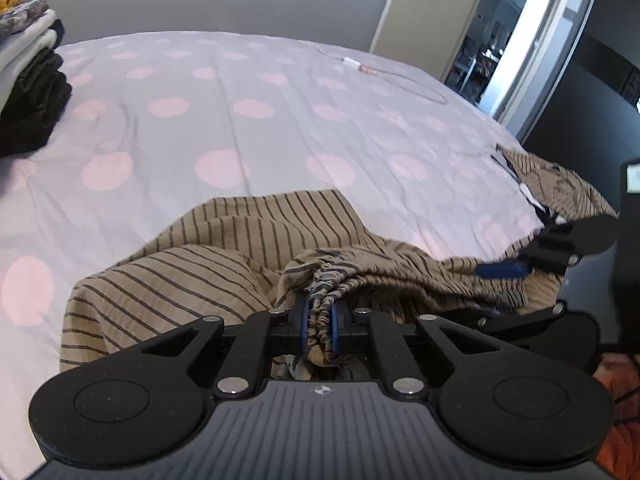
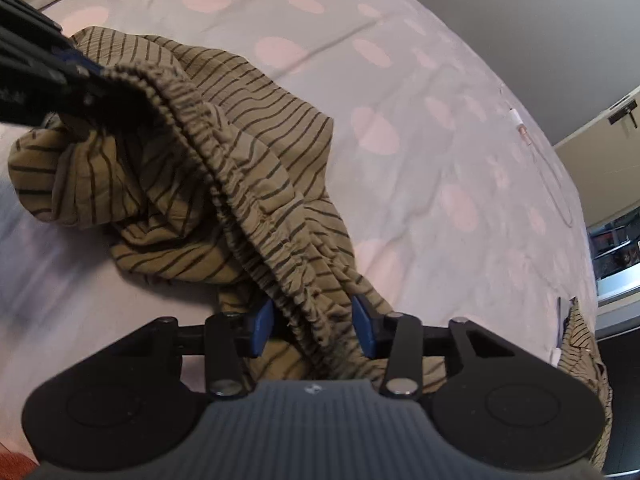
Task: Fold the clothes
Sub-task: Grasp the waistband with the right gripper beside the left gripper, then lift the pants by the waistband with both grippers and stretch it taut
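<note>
Striped shorts [image 2: 224, 184] bunched on dotted bedsheet [image 2: 420, 92]; waistband straddled by half-open right gripper [image 2: 316, 322], pinched by left gripper [image 2: 94, 74] upper left.

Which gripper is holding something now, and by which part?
The left gripper is shut on the striped trousers at the elastic waistband. The right gripper straddles that waistband, not yet closed.

1. The striped shorts [image 1: 256, 240] are tan with thin dark brown stripes.
2. The bedsheet [image 1: 280, 100] under the shorts is pale lilac with large pink dots.
3. The left tongs [image 1: 319, 328] gripping the shorts' waistband have blue pads on black arms.
4. The stack of folded clothes [image 1: 32, 80], far left of the shorts, is black below, cream above.
</note>
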